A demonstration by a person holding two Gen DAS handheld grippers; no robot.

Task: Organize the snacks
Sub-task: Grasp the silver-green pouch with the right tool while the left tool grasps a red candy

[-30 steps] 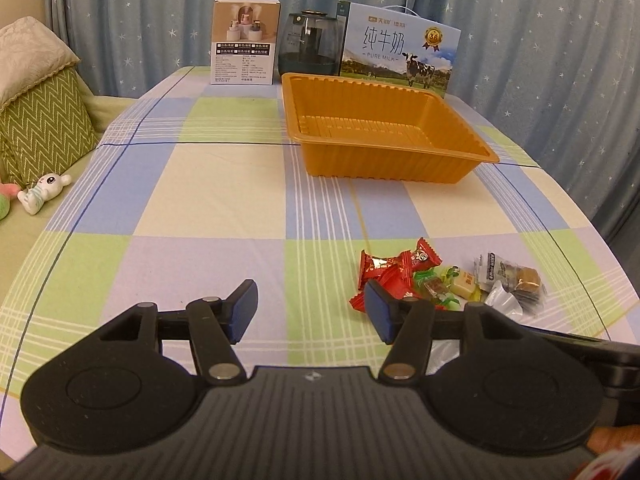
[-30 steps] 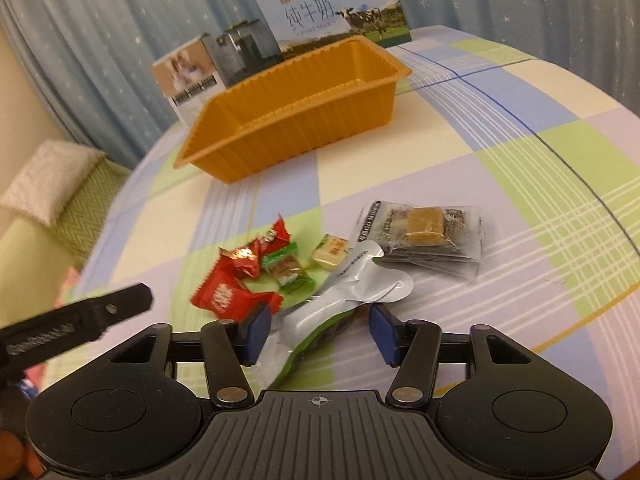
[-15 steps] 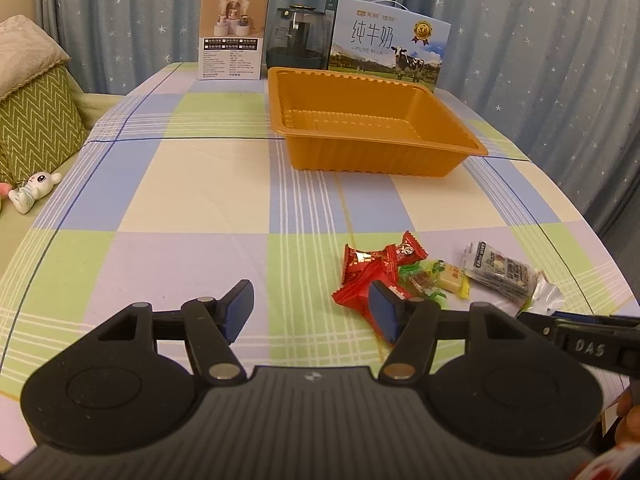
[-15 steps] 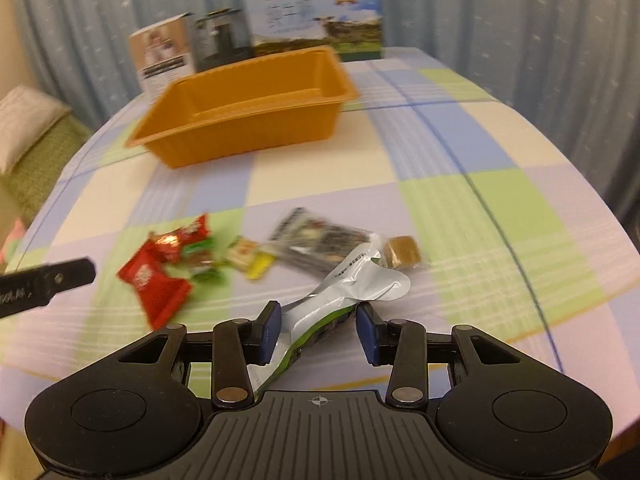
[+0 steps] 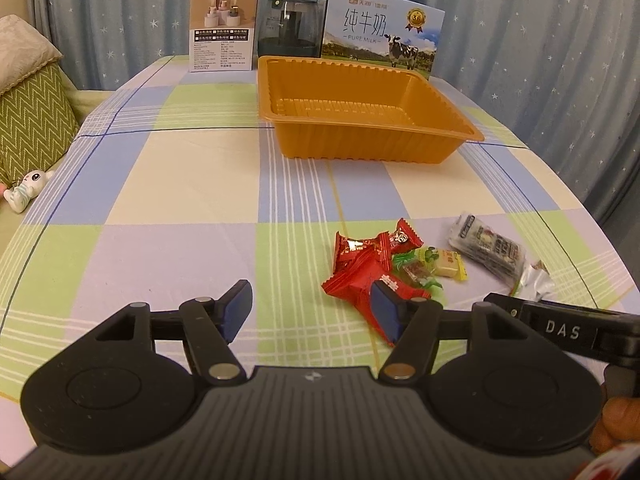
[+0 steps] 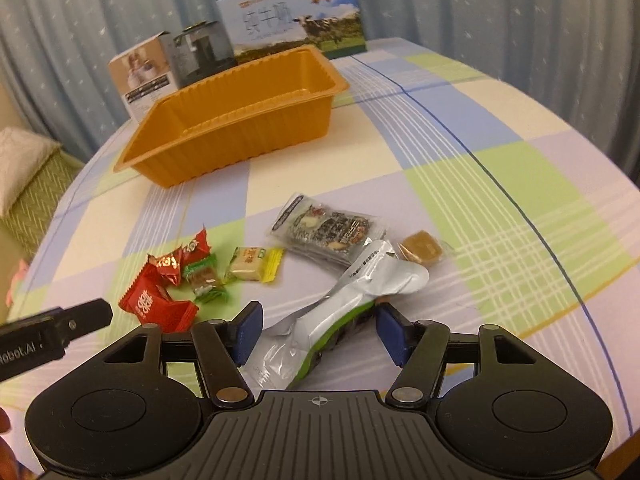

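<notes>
Loose snacks lie on the checked tablecloth: red wrappers, a green candy, a yellow candy, a dark packet and a brown caramel. My right gripper straddles a silver-green pouch. Its jaws are opening and the pads stand clear of the pouch. My left gripper is open over bare cloth, its right finger just in front of the red wrappers. Beyond the snacks stands the orange tray, with nothing in it.
Behind the tray stand a milk carton box, a dark glass jar and a white product box. Cushions and a small toy lie off the table's left side. Starred curtains close the back.
The right gripper's jaws squeezed the silver-green pouch half a second ago and have now spread off it. The left jaws stand slightly wider. Neither hand has shifted much.
</notes>
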